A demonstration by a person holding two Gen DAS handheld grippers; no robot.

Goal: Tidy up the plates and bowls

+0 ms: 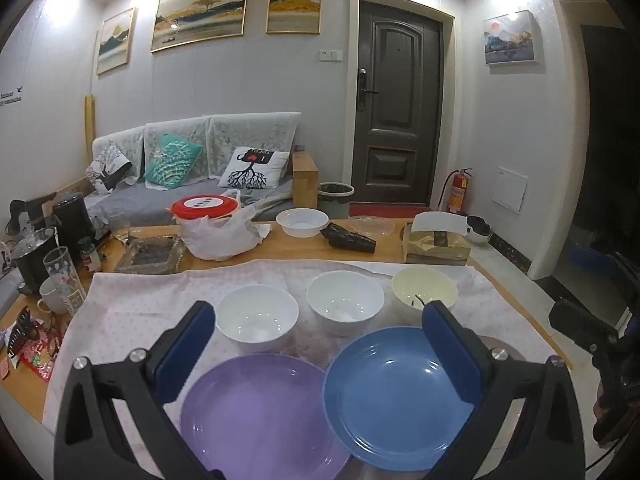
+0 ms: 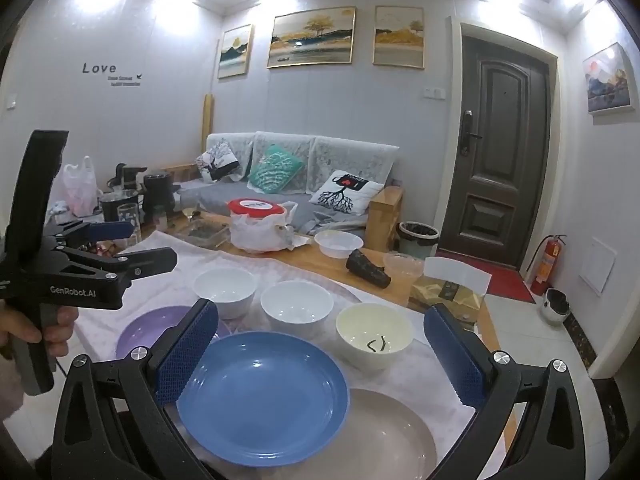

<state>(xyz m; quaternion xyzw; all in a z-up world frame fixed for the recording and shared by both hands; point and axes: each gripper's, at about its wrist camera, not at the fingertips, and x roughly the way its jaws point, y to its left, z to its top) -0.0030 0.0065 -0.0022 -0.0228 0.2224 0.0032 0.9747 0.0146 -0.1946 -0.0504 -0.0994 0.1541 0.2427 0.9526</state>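
1. Both claws are spread wide and empty: left gripper (image 1: pixel 318 346) hangs over the purple plate (image 1: pixel 256 420), right gripper (image 2: pixel 322 354) over the blue plate (image 2: pixel 264 396).
2. Three bowls sit in a row just behind the plates on the cloth (image 1: pixel 132 300).
3. I'd nest the bowls and stack the plates, pinching a rim squarely.
4. Both point slightly downward; a hand (image 2: pixel 24 330) holds the left handle.

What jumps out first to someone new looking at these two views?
The glossy round blue plate dominates, front and centre on the pale dotted tablecloth, with a round lilac plate to its left. Behind them, two plain white bowls and a cream bowl form a row. Both black, blue-padded claws, left claw and right claw, stand wide open, holding nothing.
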